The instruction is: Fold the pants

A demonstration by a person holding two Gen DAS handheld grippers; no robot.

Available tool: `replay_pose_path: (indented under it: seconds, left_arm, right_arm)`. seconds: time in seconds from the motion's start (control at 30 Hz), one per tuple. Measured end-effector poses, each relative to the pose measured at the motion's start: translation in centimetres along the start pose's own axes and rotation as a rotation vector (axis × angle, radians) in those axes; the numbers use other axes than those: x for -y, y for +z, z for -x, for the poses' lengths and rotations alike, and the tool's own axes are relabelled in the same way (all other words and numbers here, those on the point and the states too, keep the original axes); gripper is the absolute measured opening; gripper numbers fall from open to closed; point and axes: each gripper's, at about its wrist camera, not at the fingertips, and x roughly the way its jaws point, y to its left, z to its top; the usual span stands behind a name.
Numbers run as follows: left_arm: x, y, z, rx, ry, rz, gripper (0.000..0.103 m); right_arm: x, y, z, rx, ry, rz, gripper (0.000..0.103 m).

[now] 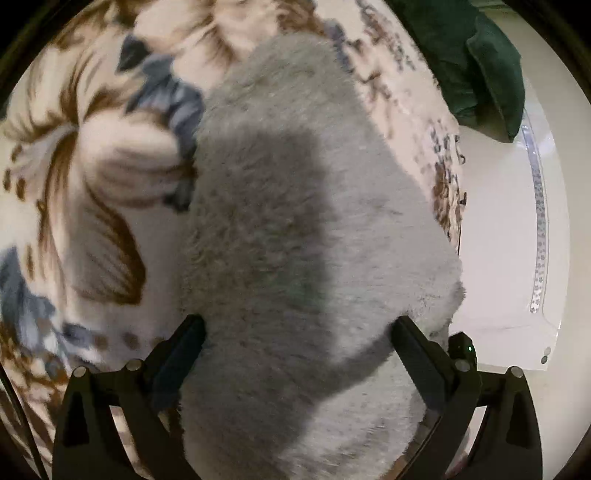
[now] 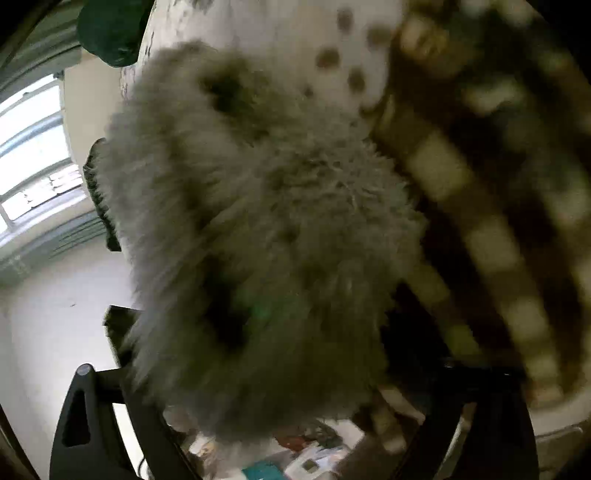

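Note:
The pants (image 1: 295, 221) are grey and fluffy and lie on a floral blanket (image 1: 74, 166). In the left wrist view my left gripper (image 1: 299, 332) is wide open, one finger at each side of the fabric, which runs between them toward the camera. In the right wrist view the pants (image 2: 258, 240) fill the middle, blurred. My right gripper (image 2: 255, 332) is mostly hidden behind the fluffy fabric. Only the left finger (image 2: 118, 325) shows at the edge of the cloth, so its state is unclear.
A dark green cushion (image 1: 480, 62) lies at the bed's far right corner, also in the right wrist view (image 2: 110, 29). White floor (image 1: 498, 240) is to the right of the bed. A brown and cream striped fabric (image 2: 498, 221) is at right. A window (image 2: 33, 155) is at left.

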Motion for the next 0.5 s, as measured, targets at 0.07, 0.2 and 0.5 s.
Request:
replay_pose_path:
  seconds: [0.07,0.2,0.5]
  left_arm:
    - [-0.9,0.2,-0.6,-0.032,-0.015,0.023,0.103]
    - [-2.0,0.5,-2.1,-0.081,-0.063,0.063,0.103]
    - [2.0,-0.4,1.7,0.032,-0.173,-0.029,0.042]
  right_arm:
    - [-0.3,0.4,-0.8,-0.016,0.073,-0.01,0.101]
    - [-2.0,1.1,-2.8,-0.063,0.077,0.028,0.101]
    - [-5.9,-0.2,-2.4,0.003,0.001,0.12,0.045]
